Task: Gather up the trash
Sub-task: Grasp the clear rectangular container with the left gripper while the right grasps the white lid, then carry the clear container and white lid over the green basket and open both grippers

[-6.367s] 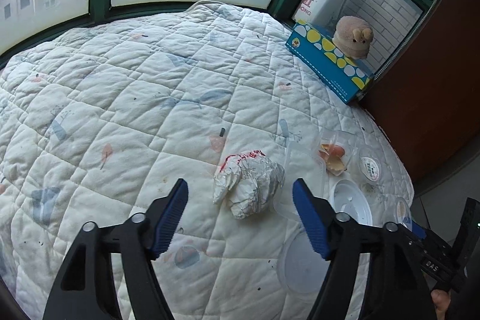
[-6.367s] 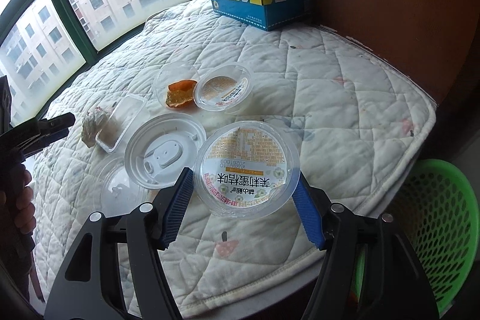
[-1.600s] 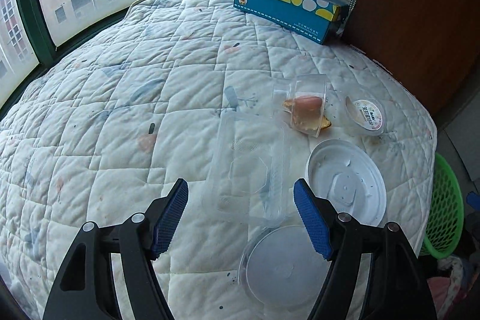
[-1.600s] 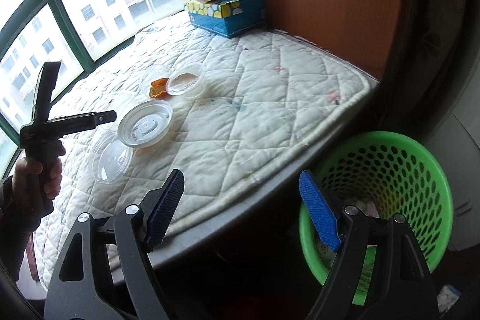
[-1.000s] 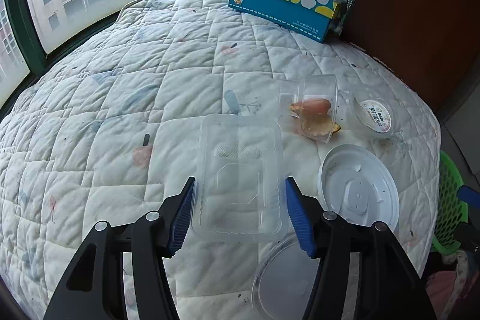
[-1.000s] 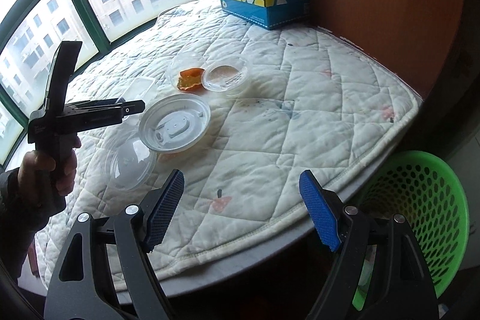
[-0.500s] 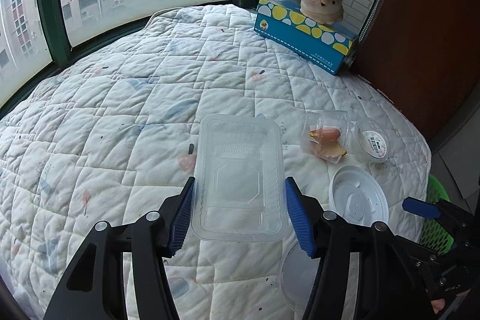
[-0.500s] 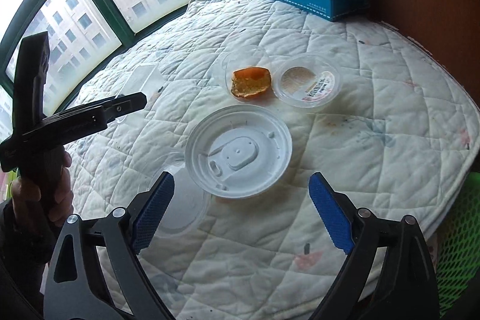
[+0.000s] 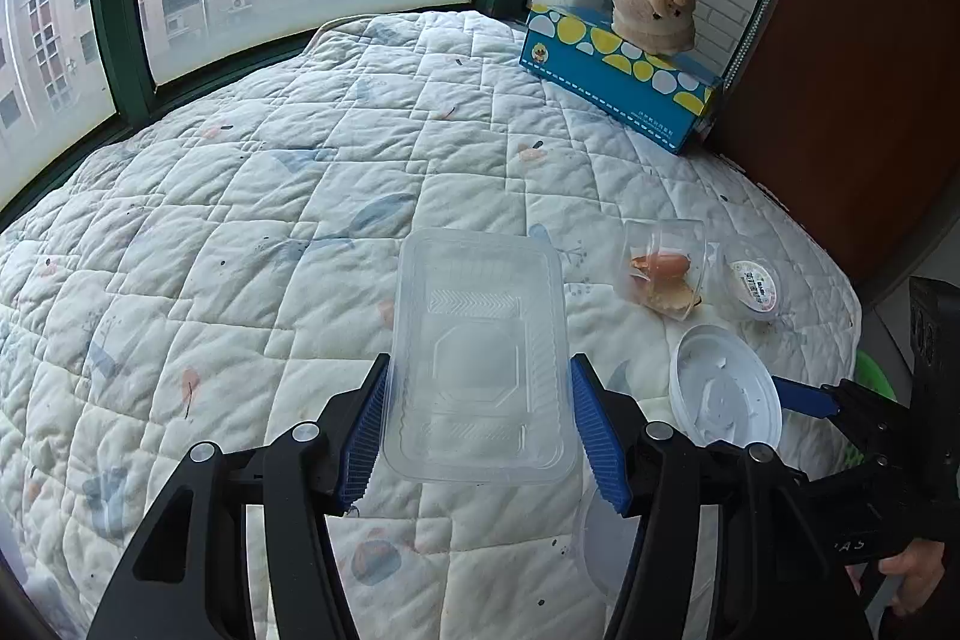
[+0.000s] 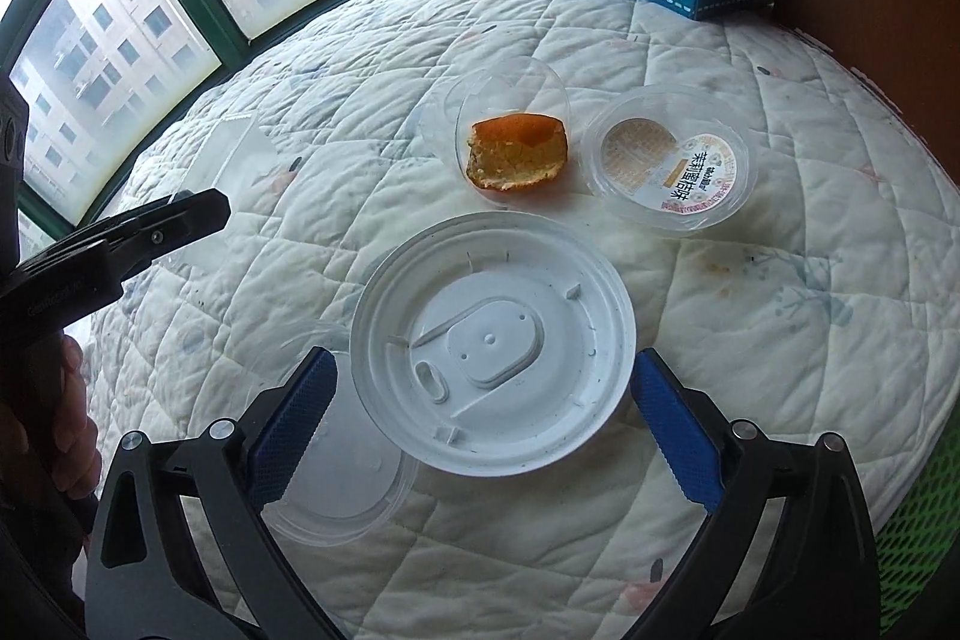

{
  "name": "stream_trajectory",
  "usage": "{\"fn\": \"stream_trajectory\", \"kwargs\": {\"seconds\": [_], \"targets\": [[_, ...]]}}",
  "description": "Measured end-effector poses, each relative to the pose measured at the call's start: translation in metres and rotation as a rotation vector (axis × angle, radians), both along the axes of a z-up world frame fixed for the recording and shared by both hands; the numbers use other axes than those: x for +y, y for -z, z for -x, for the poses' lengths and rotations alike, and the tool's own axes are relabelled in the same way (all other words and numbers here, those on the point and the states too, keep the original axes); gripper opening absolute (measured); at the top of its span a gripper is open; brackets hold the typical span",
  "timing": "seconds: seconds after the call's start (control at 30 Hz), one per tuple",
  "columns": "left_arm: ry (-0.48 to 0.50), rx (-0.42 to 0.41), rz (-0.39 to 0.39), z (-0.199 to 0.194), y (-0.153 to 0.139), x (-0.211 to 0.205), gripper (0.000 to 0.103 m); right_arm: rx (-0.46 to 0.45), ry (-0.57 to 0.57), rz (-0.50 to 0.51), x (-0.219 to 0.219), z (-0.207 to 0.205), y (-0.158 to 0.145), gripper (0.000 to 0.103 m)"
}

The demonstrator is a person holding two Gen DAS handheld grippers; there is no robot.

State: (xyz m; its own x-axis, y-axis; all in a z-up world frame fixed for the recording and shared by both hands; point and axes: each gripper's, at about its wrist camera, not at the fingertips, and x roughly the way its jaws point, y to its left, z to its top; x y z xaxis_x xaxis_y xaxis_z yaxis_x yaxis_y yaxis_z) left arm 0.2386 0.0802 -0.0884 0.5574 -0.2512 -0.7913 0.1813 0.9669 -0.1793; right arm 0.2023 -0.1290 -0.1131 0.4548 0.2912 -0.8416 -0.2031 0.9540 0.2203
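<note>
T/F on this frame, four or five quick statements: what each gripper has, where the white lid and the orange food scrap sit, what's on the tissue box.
1. The left gripper is clamped on the clear rectangular tray. True.
2. The right gripper is shut on the white round lid. False: its jaws have just been opening and stand wide on either side of the lid, not touching it.
3. The orange food scrap lies loose on the quilt. False: it sits inside a clear cup lying on its side.
4. A plush toy sits on the blue tissue box. True.
</note>
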Motion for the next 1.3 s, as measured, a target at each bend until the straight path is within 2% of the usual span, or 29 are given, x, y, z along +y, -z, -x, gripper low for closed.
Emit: {"fn": "stream_trajectory", "kwargs": {"seconds": [0.2, 0.4, 0.77, 1.07, 1.3], "targets": [[-0.005, 0.006, 0.007, 0.001, 0.001, 0.001, 0.056, 0.011, 0.012, -0.004, -0.001, -0.004, 0.004, 0.092], [0.007, 0.000, 0.005, 0.008, -0.003, -0.005, 0.056, -0.025, 0.020, -0.001, -0.006, 0.004, -0.005, 0.091], [0.070, -0.037, 0.024, 0.037, -0.025, -0.039, 0.056, -0.080, 0.050, -0.039, -0.038, 0.048, -0.031, 0.091], [0.170, -0.068, 0.048, 0.067, -0.043, -0.097, 0.056, -0.128, 0.119, -0.036, -0.086, 0.090, -0.052, 0.091], [0.261, -0.062, 0.057, 0.085, -0.045, -0.153, 0.056, -0.146, 0.205, -0.006, -0.141, 0.122, -0.059, 0.091]]}}
